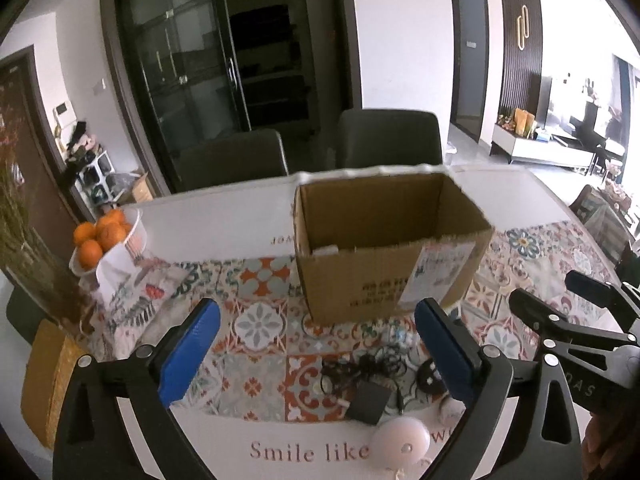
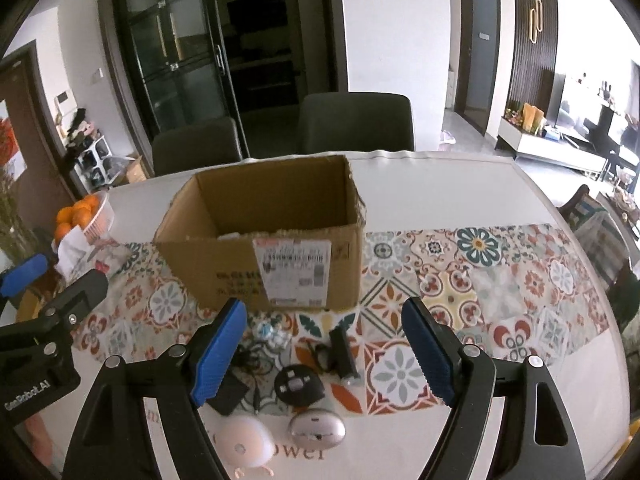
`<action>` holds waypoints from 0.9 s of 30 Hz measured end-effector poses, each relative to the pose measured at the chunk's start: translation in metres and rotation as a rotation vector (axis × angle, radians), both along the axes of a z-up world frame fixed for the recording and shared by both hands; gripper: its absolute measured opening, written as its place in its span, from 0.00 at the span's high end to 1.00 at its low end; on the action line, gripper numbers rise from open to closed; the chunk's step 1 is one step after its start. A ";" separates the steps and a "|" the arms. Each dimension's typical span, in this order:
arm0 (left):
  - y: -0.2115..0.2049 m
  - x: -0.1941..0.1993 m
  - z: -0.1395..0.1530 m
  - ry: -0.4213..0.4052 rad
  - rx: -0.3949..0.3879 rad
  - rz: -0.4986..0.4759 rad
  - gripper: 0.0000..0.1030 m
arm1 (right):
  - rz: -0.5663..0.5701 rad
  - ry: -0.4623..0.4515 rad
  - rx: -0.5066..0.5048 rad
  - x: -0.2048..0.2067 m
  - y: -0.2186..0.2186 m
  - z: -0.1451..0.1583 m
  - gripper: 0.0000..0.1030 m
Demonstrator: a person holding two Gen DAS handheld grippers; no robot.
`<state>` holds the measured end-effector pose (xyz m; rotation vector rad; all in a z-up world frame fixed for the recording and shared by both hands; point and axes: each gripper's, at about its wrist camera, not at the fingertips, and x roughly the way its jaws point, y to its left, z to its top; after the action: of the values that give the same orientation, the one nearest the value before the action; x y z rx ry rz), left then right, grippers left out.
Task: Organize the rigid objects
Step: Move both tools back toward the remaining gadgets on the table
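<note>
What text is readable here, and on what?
"Smile like": table mat, rest hidden.
"GenRobot.AI": left gripper body.
"DAS": right gripper body, partly hidden.
Shipping label and print on cardboard box: too blurred to read.

Black two-finger grippers with blue ribbed pads

The left gripper [image 1: 318, 354] and right gripper [image 2: 324, 350] share black triangular-cutout arms with silver round screws at the pivots; white lettering, seemingly "GenRobot.AI", marks a black housing at lower left of the right wrist view.
</note>
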<state>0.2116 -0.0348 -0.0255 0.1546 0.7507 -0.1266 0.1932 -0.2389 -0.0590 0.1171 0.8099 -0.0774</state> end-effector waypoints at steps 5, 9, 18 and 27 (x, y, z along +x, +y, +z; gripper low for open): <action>0.001 -0.011 -0.017 0.054 -0.026 0.013 0.03 | 0.010 -0.002 -0.003 -0.017 0.003 -0.014 0.22; 0.000 -0.019 -0.035 0.089 -0.009 0.019 0.03 | 0.017 0.010 0.008 -0.028 0.005 -0.028 0.22; 0.003 -0.033 -0.070 0.139 0.024 0.017 0.03 | 0.032 0.072 0.024 -0.041 0.008 -0.069 0.22; 0.008 -0.037 -0.109 0.221 0.047 0.044 0.03 | 0.062 0.156 0.016 -0.045 0.016 -0.110 0.22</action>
<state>0.1745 -0.0269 -0.1344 0.1703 0.9774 -0.0854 0.1484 -0.2229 -0.1686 0.1019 0.9697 -0.0215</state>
